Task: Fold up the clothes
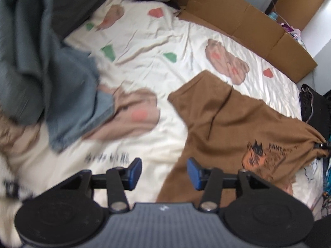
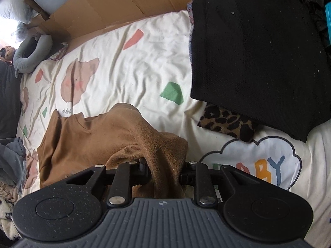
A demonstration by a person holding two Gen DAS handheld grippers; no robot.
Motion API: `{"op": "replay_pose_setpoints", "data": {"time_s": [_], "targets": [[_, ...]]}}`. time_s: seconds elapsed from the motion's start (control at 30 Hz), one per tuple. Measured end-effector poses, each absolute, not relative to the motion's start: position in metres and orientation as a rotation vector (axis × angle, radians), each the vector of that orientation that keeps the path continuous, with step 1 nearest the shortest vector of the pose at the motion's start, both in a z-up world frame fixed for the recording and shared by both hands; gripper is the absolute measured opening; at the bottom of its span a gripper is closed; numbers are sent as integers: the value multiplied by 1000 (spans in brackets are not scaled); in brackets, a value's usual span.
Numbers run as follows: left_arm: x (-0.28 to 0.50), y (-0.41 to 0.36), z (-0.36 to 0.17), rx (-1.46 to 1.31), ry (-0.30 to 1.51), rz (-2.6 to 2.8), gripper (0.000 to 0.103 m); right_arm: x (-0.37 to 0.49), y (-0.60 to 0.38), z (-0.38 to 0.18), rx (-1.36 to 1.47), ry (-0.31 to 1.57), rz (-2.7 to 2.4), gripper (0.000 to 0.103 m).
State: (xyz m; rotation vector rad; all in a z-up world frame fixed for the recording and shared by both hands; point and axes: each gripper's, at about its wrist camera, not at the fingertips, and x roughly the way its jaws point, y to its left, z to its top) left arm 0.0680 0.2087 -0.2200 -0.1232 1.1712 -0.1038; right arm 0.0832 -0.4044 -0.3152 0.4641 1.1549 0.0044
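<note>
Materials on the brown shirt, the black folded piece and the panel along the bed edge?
Brown shirt: soft fuzzy knit, probably brushed cotton or fleece; matte nap shows where the right tool pinches it. Black folded garment: fine ribbed knit with lint specks. Panel: corrugated cardboard, matte brown, creased.

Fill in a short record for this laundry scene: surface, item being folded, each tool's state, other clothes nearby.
Surface: bed sheet with cartoon prints
Item being folded: brown T-shirt, lying crumpled
Left tool: open, holding nothing, hovering at the shirt's edge
Right tool: shut on a bunch of the brown T-shirt
Other clothes: folded black sweater on a leopard-print piece; blue-grey garment, blurred
Background: cardboard box along the bed's far edge
</note>
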Motion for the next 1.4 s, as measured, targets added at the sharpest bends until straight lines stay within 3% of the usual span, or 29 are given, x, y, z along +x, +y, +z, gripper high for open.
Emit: {"op": "replay_pose_setpoints", "data": {"time_s": [0.43, 0.87, 1.03, 1.1, 1.17, 1.2, 1.4], "targets": [[162, 170, -286, -60, 1155, -173, 68, 85, -412, -343, 452, 1179, 6, 28], [212, 162, -359, -73, 1124, -168, 67, 85, -412, -367, 444, 1200, -19, 30], [221, 177, -375, -192, 1112, -124, 53, 84, -415, -374, 463, 1209, -26, 33], [222, 175, -381, -224, 1120, -141, 36, 83, -414, -377, 460, 1214, -24, 33], [219, 169, -384, -185, 1109, -134, 25, 83, -414, -379, 460, 1217, -24, 33], [217, 169, -383, -184, 1101, -142, 8, 82, -414, -380, 465, 1219, -24, 33], [205, 184, -361, -166, 1049, -85, 7, 84, -413, -378, 457, 1209, -15, 32]]}}
